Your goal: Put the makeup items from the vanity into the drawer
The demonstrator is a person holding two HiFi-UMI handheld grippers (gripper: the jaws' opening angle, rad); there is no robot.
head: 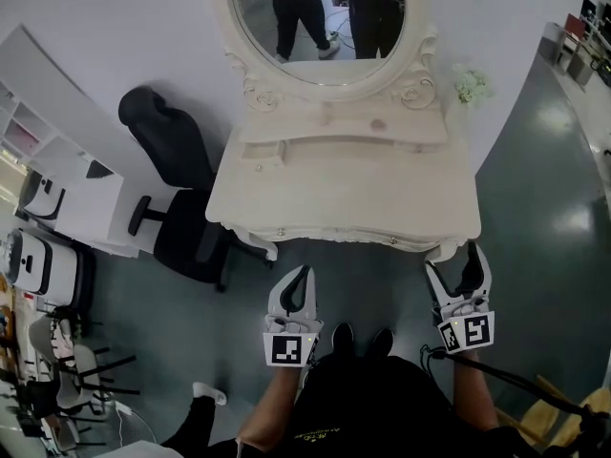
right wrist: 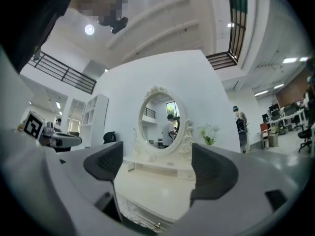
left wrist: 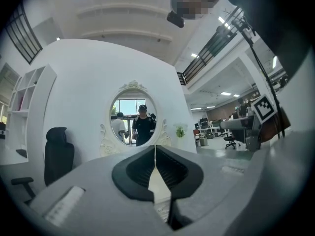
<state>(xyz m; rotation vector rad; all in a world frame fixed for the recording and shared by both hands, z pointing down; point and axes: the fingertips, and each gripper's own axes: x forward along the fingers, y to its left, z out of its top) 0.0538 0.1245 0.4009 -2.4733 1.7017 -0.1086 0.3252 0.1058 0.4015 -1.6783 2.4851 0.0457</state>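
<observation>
The white vanity (head: 286, 208) with its oval mirror (head: 320, 17) stands in front of me. A couple of small pale items (head: 377, 124) lie on its raised back shelf, too faint to name. A small drawer (head: 263, 151) sits at the shelf's left end, and the front drawer (head: 334, 234) looks closed. My left gripper (head: 304, 275) hangs short of the vanity's front edge, jaws shut on nothing (left wrist: 155, 150). My right gripper (head: 460, 260) hovers by the front right corner, open and empty (right wrist: 156, 163). Through it I see the vanity top (right wrist: 157, 186).
A black office chair (head: 177, 189) stands close to the vanity's left side, with a white shelf unit (head: 57, 151) beyond it. A small bunch of flowers (head: 473, 86) is at the vanity's back right. More chairs and equipment (head: 48, 351) crowd the lower left.
</observation>
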